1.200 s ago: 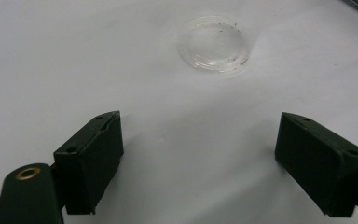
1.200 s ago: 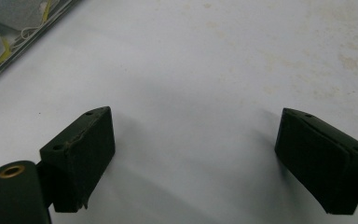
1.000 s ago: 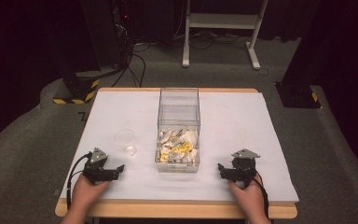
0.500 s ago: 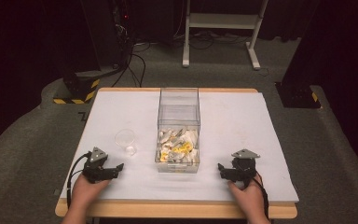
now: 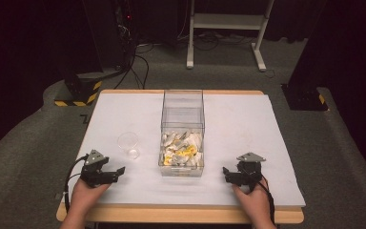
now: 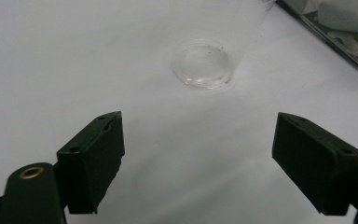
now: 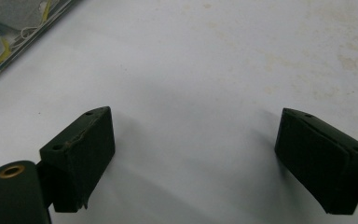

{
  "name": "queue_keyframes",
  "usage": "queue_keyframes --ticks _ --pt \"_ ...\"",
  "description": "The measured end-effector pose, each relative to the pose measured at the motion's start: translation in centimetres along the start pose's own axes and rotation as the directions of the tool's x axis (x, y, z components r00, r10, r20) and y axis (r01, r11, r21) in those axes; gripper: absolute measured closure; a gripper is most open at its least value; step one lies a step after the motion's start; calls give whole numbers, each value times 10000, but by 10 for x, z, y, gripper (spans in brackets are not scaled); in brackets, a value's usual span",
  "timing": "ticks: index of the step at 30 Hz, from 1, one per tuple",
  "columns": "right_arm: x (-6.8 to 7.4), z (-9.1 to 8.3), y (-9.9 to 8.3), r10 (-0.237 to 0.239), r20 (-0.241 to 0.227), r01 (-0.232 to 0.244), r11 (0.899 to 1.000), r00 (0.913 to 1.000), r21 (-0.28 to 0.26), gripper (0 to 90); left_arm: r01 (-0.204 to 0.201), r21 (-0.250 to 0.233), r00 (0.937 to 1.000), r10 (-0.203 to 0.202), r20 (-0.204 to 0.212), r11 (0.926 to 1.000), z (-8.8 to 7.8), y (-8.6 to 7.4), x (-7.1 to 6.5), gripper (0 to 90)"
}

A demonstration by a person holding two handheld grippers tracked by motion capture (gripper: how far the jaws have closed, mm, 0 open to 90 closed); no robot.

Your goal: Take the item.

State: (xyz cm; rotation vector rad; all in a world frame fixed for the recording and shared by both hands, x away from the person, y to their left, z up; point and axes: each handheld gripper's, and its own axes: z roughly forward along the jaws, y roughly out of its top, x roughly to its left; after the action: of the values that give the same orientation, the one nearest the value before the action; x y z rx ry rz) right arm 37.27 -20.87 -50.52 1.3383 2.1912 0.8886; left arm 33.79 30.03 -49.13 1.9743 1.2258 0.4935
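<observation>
Nothing has shifted since the earlier frames: both hands sit where they were at the near edge of the table (image 5: 276,143), so I read this as a resting start pose. Nearest on the left, my left gripper (image 5: 106,173) rests on the white surface with its jaws spread wide and nothing between them, aimed at the clear plastic cup (image 5: 128,145) just beyond it, which looks like the thing I would take first. At the near right, my right gripper (image 5: 233,174) is equally wide open and empty, pointed inward over bare table. Between the two and a little farther off stands the clear box (image 5: 183,102), its near end heaped with tea bags (image 5: 183,149), probably set centrally so either hand can reach it. Cup and box stand apart, not touching.
</observation>
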Motion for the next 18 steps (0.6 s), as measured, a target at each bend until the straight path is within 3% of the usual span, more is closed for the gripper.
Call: queue_keyframes --ticks 7,18 --pt "0 0 0 94 -98 -94 9999 9999 38 115 -345 -238 9994 346 47 9991 -2 4 -6 175" --pt "0 0 0 98 -96 -98 9999 9999 30 115 -378 -577 9990 392 227 9976 -7 10 -16 177"
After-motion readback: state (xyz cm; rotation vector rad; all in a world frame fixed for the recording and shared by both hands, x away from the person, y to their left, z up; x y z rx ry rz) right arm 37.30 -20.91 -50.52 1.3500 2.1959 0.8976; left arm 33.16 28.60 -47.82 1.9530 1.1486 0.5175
